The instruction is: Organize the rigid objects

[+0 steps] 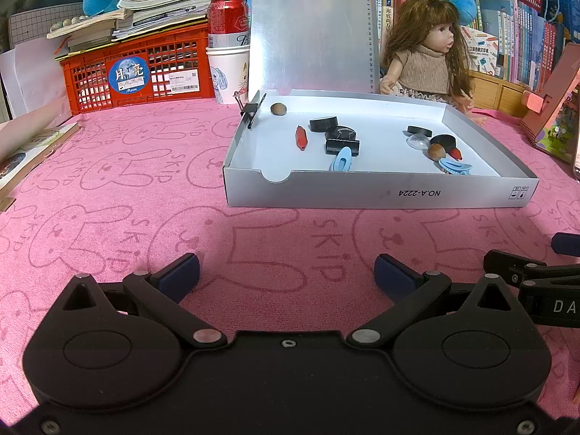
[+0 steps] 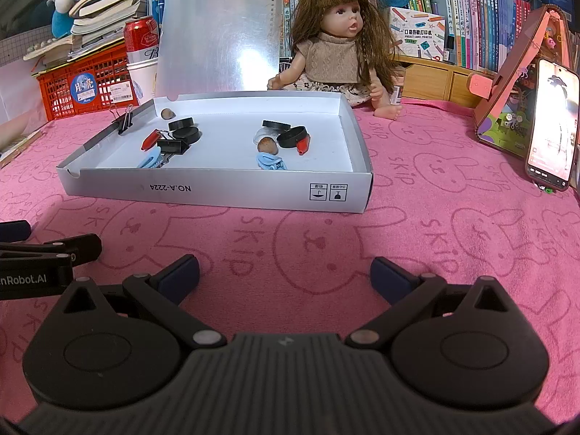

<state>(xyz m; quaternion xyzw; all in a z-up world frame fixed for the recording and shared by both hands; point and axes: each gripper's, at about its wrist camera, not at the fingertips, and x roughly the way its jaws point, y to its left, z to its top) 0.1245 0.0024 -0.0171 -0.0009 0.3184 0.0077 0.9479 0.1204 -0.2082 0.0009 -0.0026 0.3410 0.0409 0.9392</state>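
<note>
A shallow white box (image 1: pixel 377 190) (image 2: pixel 224 190) with its lid raised lies on the pink cloth. Inside sit two groups of small items: on the left a nut (image 1: pixel 278 108), a red piece (image 1: pixel 301 137), black discs (image 1: pixel 322 124), a black binder clip (image 1: pixel 342 146) and a blue hair clip (image 1: pixel 342 159); on the right a black disc (image 2: pixel 276 124), a black ring (image 2: pixel 291 137), a nut (image 2: pixel 268 145), a red piece (image 2: pixel 302 144) and a blue hair clip (image 2: pixel 270 162). My left gripper (image 1: pixel 286 277) and right gripper (image 2: pixel 284 277) hover open over the cloth, in front of the box, holding nothing.
A doll (image 2: pixel 339 47) sits behind the box. A red crate (image 1: pixel 137 76) with books, a red can (image 1: pixel 227 21) in a paper cup, a pink toy house (image 2: pixel 514 83) and a phone (image 2: pixel 551 127) ring the cloth. A binder clip (image 2: pixel 125 119) grips the box's left wall.
</note>
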